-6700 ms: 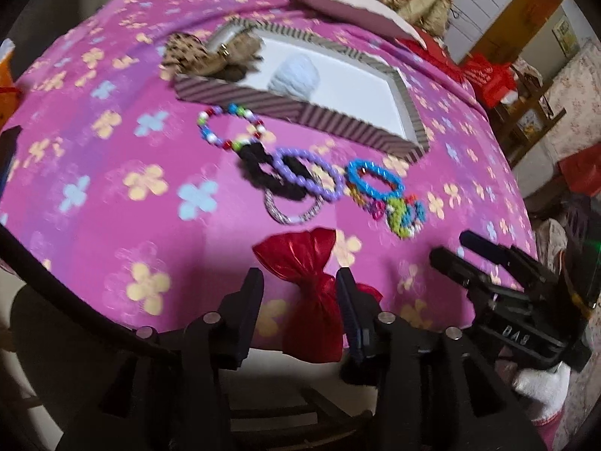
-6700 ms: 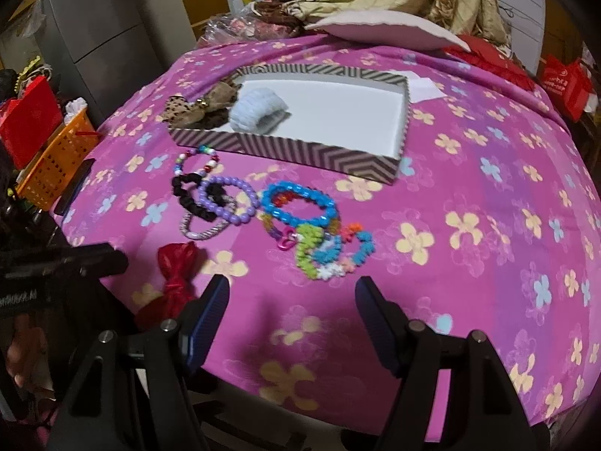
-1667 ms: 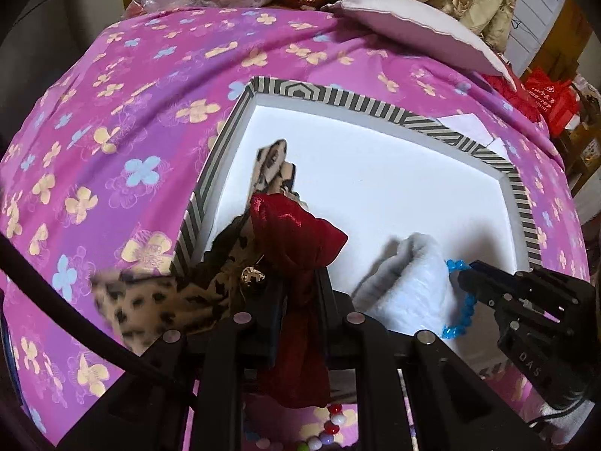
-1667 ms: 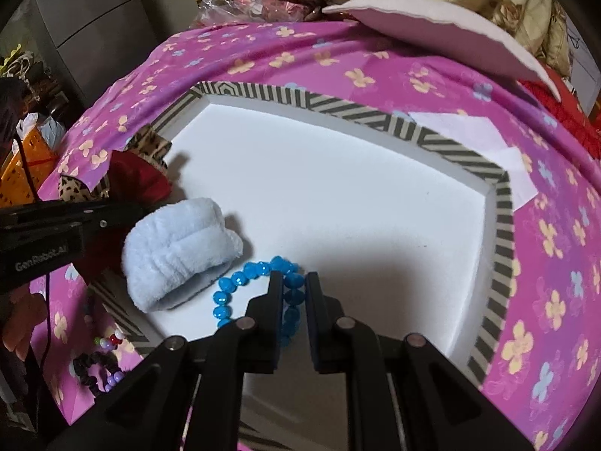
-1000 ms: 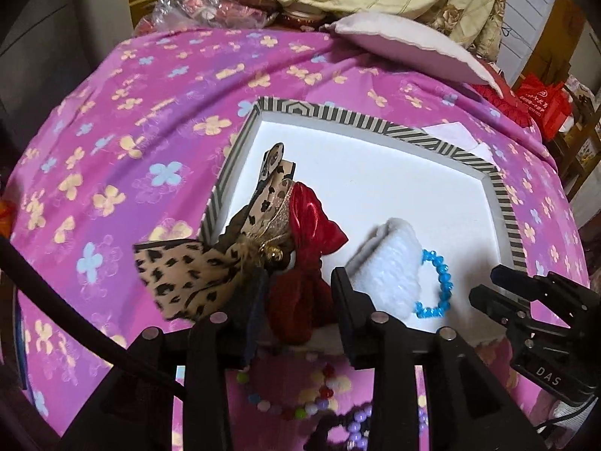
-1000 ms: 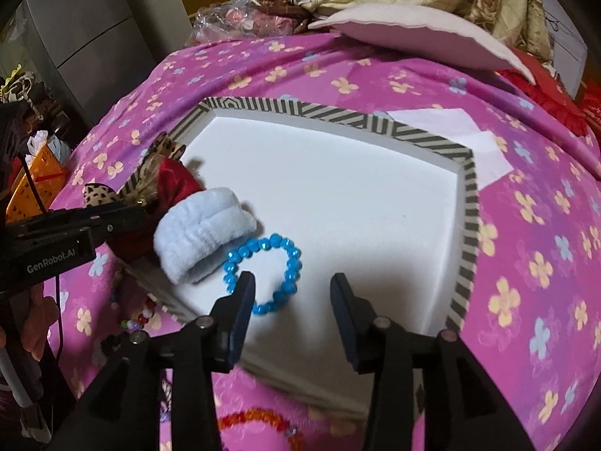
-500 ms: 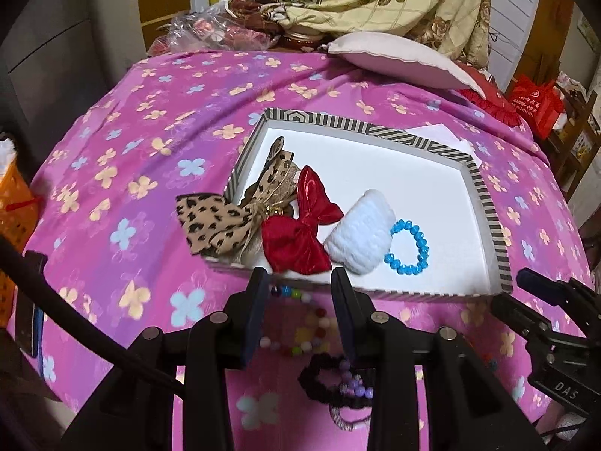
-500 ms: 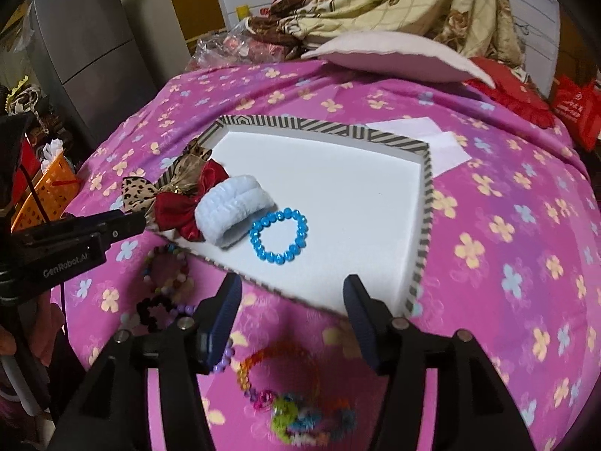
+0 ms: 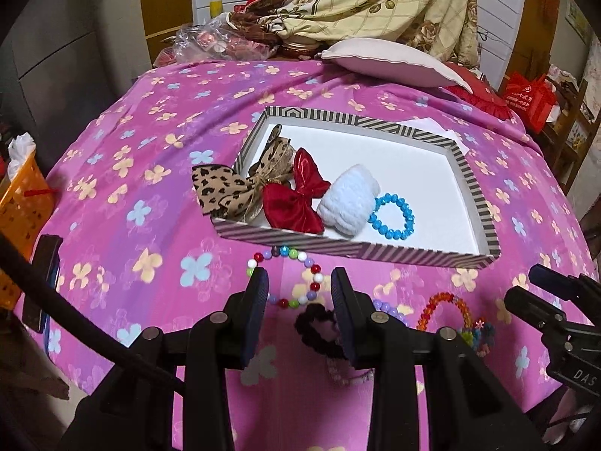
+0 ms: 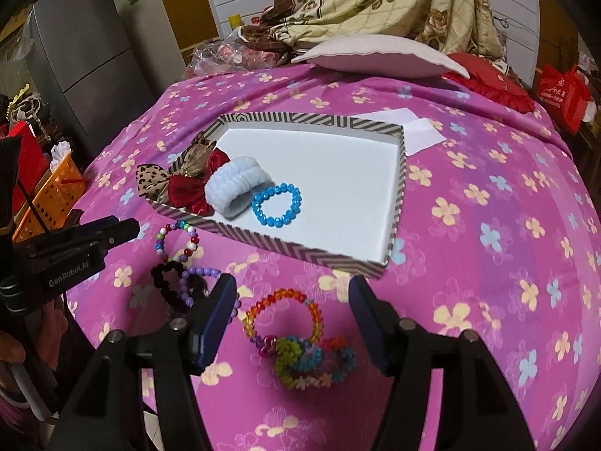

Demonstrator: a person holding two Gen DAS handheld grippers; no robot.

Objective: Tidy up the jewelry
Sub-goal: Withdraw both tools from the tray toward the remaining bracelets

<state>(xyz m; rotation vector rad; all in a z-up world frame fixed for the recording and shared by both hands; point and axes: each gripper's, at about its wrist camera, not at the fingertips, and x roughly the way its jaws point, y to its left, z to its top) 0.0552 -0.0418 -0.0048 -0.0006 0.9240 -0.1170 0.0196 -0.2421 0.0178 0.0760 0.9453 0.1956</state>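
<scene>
The right gripper [image 10: 291,315] hung with its jaws spread wide over an orange beaded bracelet [image 10: 283,314] on the pink cloth [image 10: 488,244]. Farther off, the striped tray [image 10: 400,188] held a blue bracelet [image 10: 277,205], white scrunchie [image 10: 236,184] and red bow [image 10: 189,189].

Bedspread [image 9: 157,233]: soft cloth, matt, printed flowers. Tray [image 9: 484,206]: card walls, striped paper outside, smooth matt white floor. In the tray: red bow [image 9: 296,199] of glossy satin; leopard bow [image 9: 225,191] of matt woven cloth; white band [image 9: 347,199] of fluffy plush; blue bracelet [image 9: 392,212] of glossy faceted beads. In front of the tray: mixed bracelet [image 10: 176,240] of shiny round beads; orange bracelet [image 10: 285,317] of translucent glossy beads; black scrunchie [image 10: 169,282] of matt fabric. Fingers [image 10: 216,312]: matt black plastic.
</scene>
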